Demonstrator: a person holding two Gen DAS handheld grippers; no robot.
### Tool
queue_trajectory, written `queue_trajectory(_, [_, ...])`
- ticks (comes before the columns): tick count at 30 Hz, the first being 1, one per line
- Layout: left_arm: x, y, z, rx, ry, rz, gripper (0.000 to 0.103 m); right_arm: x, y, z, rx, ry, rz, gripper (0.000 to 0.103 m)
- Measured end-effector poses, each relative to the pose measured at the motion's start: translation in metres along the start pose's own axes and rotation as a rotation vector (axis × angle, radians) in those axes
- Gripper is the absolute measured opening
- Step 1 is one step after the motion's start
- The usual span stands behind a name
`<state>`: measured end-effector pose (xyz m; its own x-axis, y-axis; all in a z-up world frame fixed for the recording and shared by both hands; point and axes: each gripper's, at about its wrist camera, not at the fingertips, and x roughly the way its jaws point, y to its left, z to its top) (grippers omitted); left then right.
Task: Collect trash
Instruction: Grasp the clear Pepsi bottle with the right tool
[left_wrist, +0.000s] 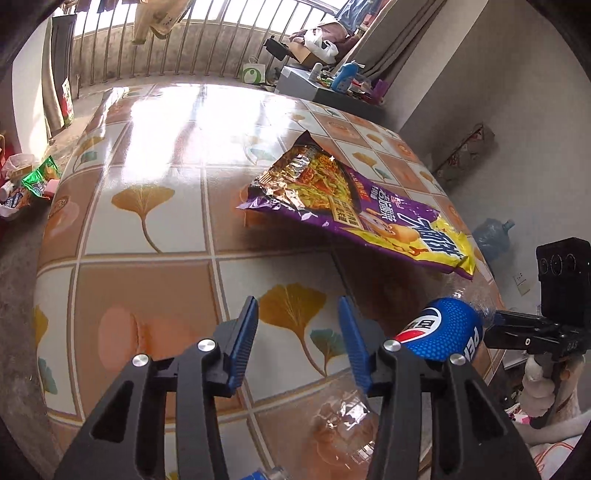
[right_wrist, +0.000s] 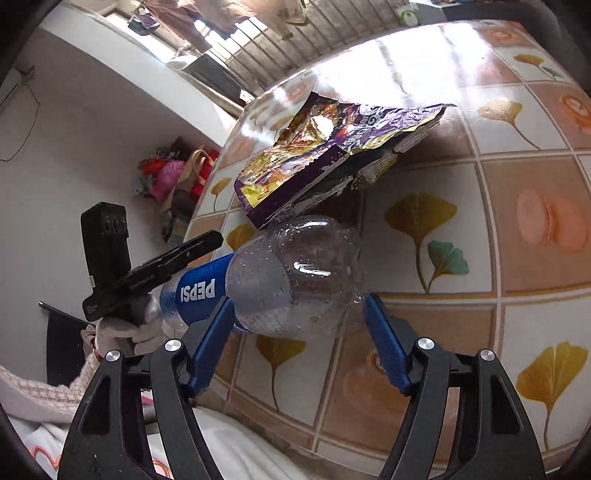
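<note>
Seemingly clear tabletop beyond bottle, wrapper.

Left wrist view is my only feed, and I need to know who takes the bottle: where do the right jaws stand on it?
Observer: The right gripper has its jaws either side of the Pepsi bottle, at the clear end beyond the label. I cannot tell whether they press it.
Operator: Anything left inside?
Observer: Only droplets on the inside of the clear wall; no pooled liquid shows.
Operator: And the bag?
Observer: The purple snack bag rests its near corner on top of the bottle, so it sits tilted.
</note>
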<state>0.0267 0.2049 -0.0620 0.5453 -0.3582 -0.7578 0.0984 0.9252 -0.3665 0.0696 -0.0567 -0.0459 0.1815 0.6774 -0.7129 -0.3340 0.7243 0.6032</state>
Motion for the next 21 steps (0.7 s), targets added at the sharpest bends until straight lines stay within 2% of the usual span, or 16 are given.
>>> queue_trajectory(5, [0.006, -0.008, -0.002, -0.061, -0.008, -0.083, 0.043, -0.001, -0.001, -0.004, 0.034, -0.033, 0.0, 0.068])
queue_trajectory(9, [0.017, -0.033, 0.002, -0.038, 0.003, -0.151, 0.042, -0.017, -0.016, -0.003, 0.074, -0.069, -0.014, 0.068])
queue_trajectory(13, [0.036, -0.056, 0.009, -0.041, 0.039, -0.26, 0.042, -0.036, -0.038, -0.005, 0.144, -0.123, -0.031, 0.068])
queue_trajectory(17, [0.053, -0.084, 0.018, -0.01, 0.034, -0.296, 0.042, -0.054, -0.063, 0.0, 0.226, -0.196, -0.026, 0.068])
queue_trajectory(21, [0.063, -0.103, 0.025, -0.026, 0.012, -0.336, 0.042, -0.06, -0.083, 0.01, 0.287, -0.253, -0.025, 0.068])
